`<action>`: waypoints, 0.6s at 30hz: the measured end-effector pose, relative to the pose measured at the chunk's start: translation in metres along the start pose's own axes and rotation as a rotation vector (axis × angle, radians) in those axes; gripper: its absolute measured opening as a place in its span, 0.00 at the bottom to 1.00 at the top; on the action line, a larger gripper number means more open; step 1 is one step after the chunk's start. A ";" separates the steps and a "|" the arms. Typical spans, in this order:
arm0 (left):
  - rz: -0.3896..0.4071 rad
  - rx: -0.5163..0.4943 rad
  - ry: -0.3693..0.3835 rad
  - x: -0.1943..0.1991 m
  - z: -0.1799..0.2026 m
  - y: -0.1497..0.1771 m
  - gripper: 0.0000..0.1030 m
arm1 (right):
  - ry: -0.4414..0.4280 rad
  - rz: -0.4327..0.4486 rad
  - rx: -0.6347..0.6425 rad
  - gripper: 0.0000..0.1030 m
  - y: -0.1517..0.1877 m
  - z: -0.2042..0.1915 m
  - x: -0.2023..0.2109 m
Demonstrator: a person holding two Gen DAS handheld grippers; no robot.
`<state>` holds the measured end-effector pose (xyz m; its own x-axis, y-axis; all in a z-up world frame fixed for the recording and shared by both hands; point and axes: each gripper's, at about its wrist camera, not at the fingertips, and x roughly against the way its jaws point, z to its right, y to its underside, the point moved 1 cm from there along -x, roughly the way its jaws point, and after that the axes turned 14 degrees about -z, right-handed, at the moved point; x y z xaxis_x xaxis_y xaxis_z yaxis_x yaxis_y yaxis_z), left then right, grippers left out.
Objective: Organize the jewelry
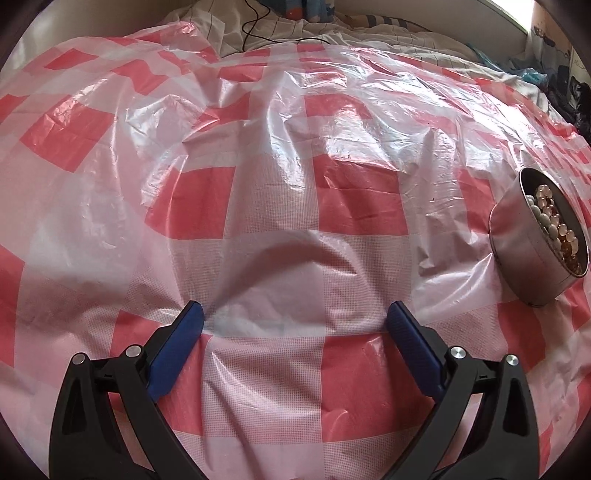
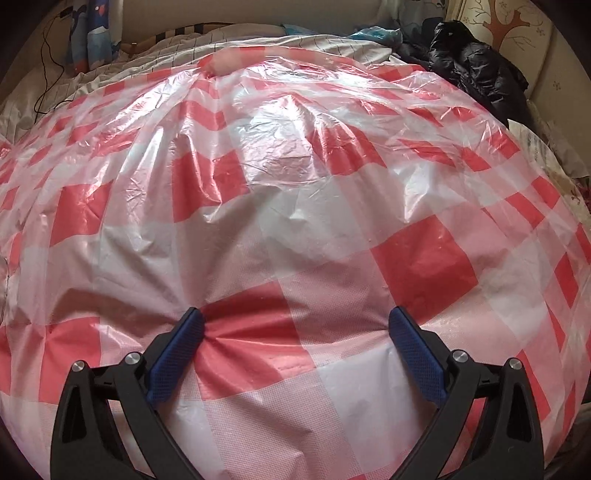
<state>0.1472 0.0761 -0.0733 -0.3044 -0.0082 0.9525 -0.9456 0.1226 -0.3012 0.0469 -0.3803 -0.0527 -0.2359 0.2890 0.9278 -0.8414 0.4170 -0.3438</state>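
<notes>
My left gripper (image 1: 295,317) hangs low over the bedcover, its blue-padded black jaws spread wide with nothing between them but plastic sheet. My right gripper (image 2: 295,323) sits in the same pose, jaws equally wide and empty, their tips pressed to or just above the sheet; I cannot tell which.

The jewelry I am sorting shows only in the left wrist view: a round silver metal tin (image 1: 532,254) lies well off to the right of the left jaws and a little ahead of them, its open mouth tilted away to the right. It holds a heap of loose white pearl, clear pink and amber beads (image 1: 554,221).

Under both grippers spreads a crinkled red-and-white checked plastic sheet (image 1: 280,177), glossy and puckered. Beyond it, far ahead of the jaws, lies striped white bedding (image 1: 280,26) with a thin black cable (image 1: 255,22) trailing across. In the right view a black puffy jacket (image 2: 476,70) is heaped ahead and to the right.
</notes>
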 end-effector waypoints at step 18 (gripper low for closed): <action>-0.008 -0.014 -0.024 -0.003 0.005 -0.003 0.93 | 0.000 0.001 -0.001 0.93 0.001 0.000 0.000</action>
<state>0.1500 0.0706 -0.0755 -0.2998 -0.0328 0.9534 -0.9464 0.1366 -0.2928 0.0463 -0.3802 -0.0526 -0.2365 0.2895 0.9275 -0.8408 0.4175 -0.3447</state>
